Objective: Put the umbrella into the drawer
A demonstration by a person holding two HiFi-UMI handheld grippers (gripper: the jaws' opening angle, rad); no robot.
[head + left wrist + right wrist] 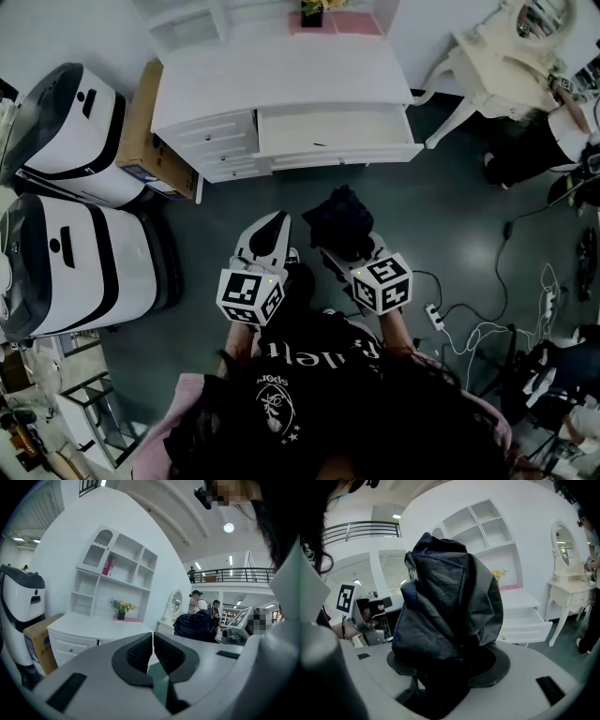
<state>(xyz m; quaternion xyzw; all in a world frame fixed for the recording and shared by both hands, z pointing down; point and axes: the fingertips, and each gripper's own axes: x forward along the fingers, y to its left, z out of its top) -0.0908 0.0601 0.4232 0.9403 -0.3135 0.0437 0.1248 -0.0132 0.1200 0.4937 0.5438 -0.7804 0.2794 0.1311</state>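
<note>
A folded dark navy umbrella (447,611) stands up between the pads of my right gripper (450,667), which is shut on it. In the head view the umbrella (337,220) sticks forward from the right gripper (345,246), a short way in front of the white desk (281,75). The desk's right drawer (333,131) is pulled open, and it also shows at the right of the right gripper view as the drawer (520,623). My left gripper (272,225) is shut with nothing in it; its dark pads (140,653) meet in the left gripper view.
Two white and black machines (66,187) and a cardboard box (141,131) stand left of the desk. A white dressing table (506,56) is at the right. Cables and a power strip (436,314) lie on the dark floor. Other people (201,604) stand far off.
</note>
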